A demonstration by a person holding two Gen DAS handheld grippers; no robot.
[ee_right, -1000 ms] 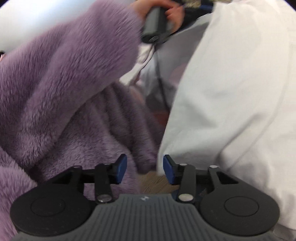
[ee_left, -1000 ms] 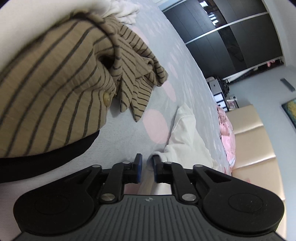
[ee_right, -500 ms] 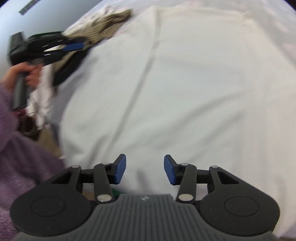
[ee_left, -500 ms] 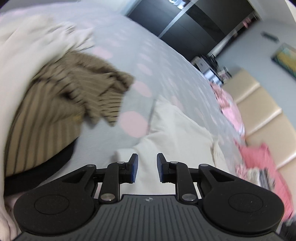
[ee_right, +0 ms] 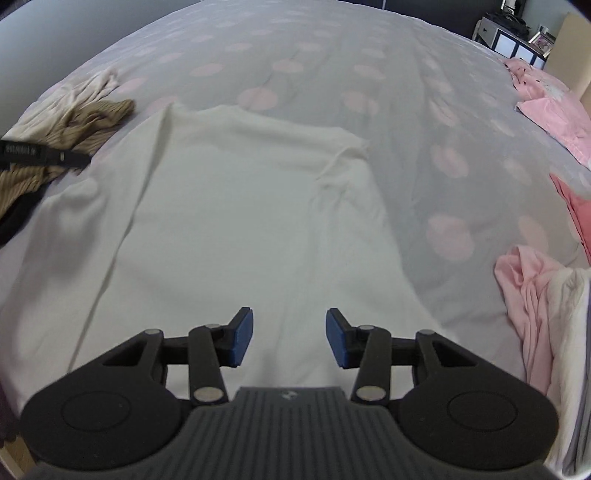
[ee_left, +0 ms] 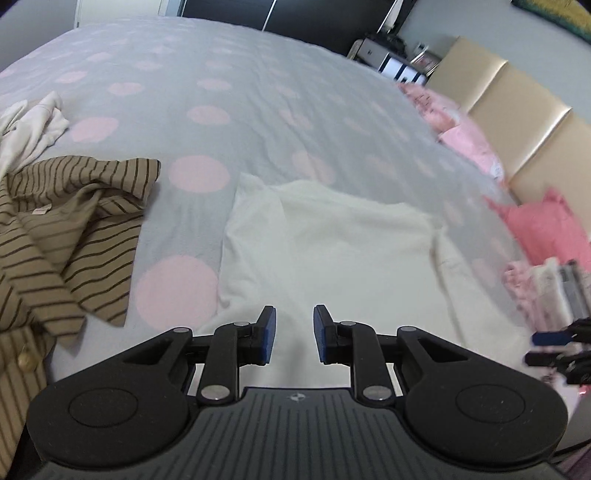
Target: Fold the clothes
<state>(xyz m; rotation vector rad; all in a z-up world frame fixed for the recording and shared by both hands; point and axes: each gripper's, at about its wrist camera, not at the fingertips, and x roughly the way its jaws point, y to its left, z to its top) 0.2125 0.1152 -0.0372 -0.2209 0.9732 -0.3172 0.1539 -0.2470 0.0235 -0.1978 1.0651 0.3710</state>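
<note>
A white garment [ee_left: 332, 236] lies spread flat on the grey bed with pink dots [ee_left: 229, 74]; it also shows in the right wrist view [ee_right: 240, 206]. My left gripper [ee_left: 294, 338] is open and empty, just above the garment's near edge. My right gripper [ee_right: 289, 338] is open and empty over the garment's near part. The right gripper's tips [ee_left: 554, 347] show at the right edge of the left wrist view. The left gripper's finger [ee_right: 40, 157] shows at the left edge of the right wrist view.
A tan striped shirt [ee_left: 66, 229] lies crumpled to the left, with a white garment [ee_left: 29, 125] beyond it. Pink clothes [ee_right: 532, 280] lie at the right, pink pillows [ee_right: 554, 99] beyond. A beige headboard [ee_left: 517, 122] and dark wardrobe [ee_left: 314, 22] stand at the back.
Both grippers have swung from close to the clothes and the purple sleeve to face the bed. The left jaws opened wider. The white garment now lies flat ahead.
</note>
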